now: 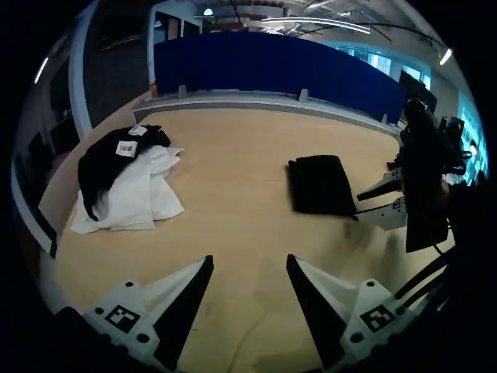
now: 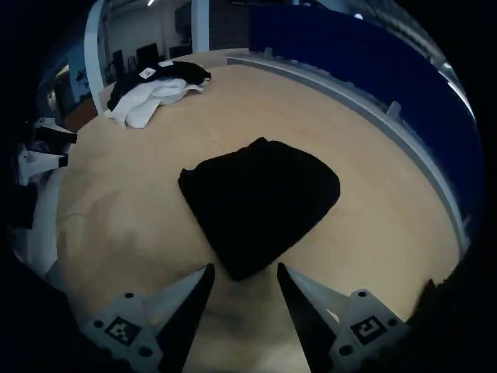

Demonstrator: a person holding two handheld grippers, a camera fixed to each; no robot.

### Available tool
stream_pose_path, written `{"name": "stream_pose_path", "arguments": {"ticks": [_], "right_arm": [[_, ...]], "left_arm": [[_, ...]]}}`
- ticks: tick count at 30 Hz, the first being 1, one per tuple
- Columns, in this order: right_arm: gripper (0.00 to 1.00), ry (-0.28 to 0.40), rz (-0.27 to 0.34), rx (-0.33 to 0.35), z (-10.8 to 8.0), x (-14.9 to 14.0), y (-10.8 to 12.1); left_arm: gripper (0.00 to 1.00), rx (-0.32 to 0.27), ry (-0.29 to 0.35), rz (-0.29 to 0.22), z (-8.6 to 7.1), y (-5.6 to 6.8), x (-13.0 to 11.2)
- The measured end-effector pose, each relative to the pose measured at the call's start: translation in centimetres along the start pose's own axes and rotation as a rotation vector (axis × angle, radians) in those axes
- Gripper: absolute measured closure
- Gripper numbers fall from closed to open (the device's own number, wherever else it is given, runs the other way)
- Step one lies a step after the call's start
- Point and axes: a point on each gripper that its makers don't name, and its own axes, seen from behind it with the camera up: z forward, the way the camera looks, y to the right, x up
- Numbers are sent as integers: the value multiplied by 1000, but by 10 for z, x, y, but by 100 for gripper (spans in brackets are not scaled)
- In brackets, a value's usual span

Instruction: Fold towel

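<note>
Black towel (image 2: 261, 205) lies folded on table (image 2: 385, 205). Left hand-held gripper (image 1: 248, 261) and right hand-held gripper (image 2: 245, 268) both spread, apparently empty.

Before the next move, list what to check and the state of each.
1. Left tongs open and empty: ok.
2. Right tongs open and empty: ok.
3. Black towel folded and lying flat on the table: ok.
4. Right tongs clear of the black towel: cannot tell; its near corner lies just ahead of the fingertips.
5. Pile of white and black cloth folded: not ok; it lies crumpled near the table's far edge.
6. Bare table between black towel and pile for the left tongs to cross: ok.
</note>
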Motion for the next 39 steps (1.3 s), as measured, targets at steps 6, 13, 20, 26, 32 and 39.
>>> {"name": "stream_pose_path", "arguments": {"ticks": [6,13,20,26,32,39], "right_arm": [[27,-3,5,5,4,-3,-2],[62,7,22,7,9,-2,-1],[76,13,52,10,10,-2,1],[94,15,52,-9,9,-2,5],[94,21,81,-1,7,-2,4],[95,44,50,-17,-5,10,11]], "left_arm": [[13,-2,-2,2,2,1,-1],[13,-3,-1,-1,2,1,1],[13,-2,0,-2,1,1,2],[13,-1,-1,-1,2,2,1],[13,0,0,0,2,3,2],[13,0,2,4,2,4,6]]}}
